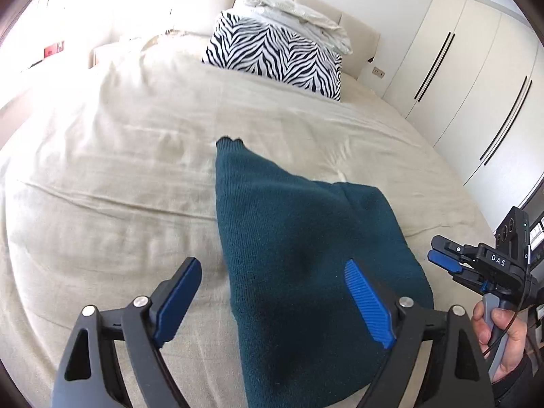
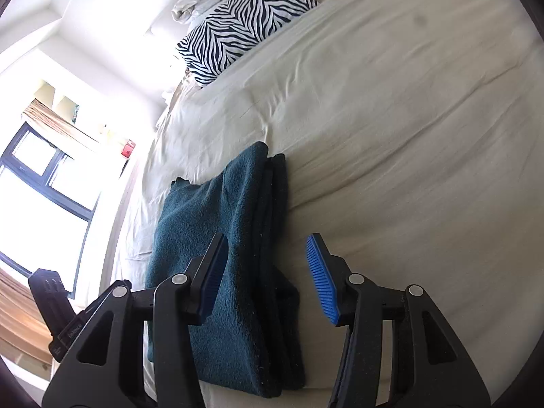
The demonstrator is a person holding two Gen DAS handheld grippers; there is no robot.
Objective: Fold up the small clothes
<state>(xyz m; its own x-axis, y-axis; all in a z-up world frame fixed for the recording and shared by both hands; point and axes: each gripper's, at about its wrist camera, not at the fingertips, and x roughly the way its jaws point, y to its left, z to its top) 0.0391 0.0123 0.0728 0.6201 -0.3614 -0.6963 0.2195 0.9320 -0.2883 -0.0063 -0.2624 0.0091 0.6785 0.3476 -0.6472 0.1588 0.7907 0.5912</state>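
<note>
The left gripper point(image 1: 272, 299) fills the foreground of its own camera's view, its blue-padded fingers point(image 1: 178, 301) spread wide and clamping nothing. One finger hangs over bare bedding, the other over the dark teal knit garment point(image 1: 299, 255) that lies on the beige bedspread point(image 1: 112, 170). The garment is folded into a long bundle, one ribbed end pointing up the bed toward the zebra-print pillow point(image 1: 275, 56) and the pale bedding point(image 1: 299, 13) bunched against the headboard.

At the right edge of that view a person's hand point(image 1: 499, 336) grips the handle of the right gripper point(image 1: 442, 261), held just beside the garment's right edge, with white wardrobe doors point(image 1: 476, 78) behind it. From this angle its fingers look close together, and whether they touch cannot be told.

The right wrist view is clearer: the right gripper's fingers point(image 2: 319, 278) stand moderately apart and hold nothing. One is above the garment's stacked edges, the other above bare bedspread. Both tools tilt downward toward the bed. With the layers lying stacked and neither tool gripping, the garment appears to have been let go so that the fold can settle; it looks largely folded, though its far end is still uneven.
</note>
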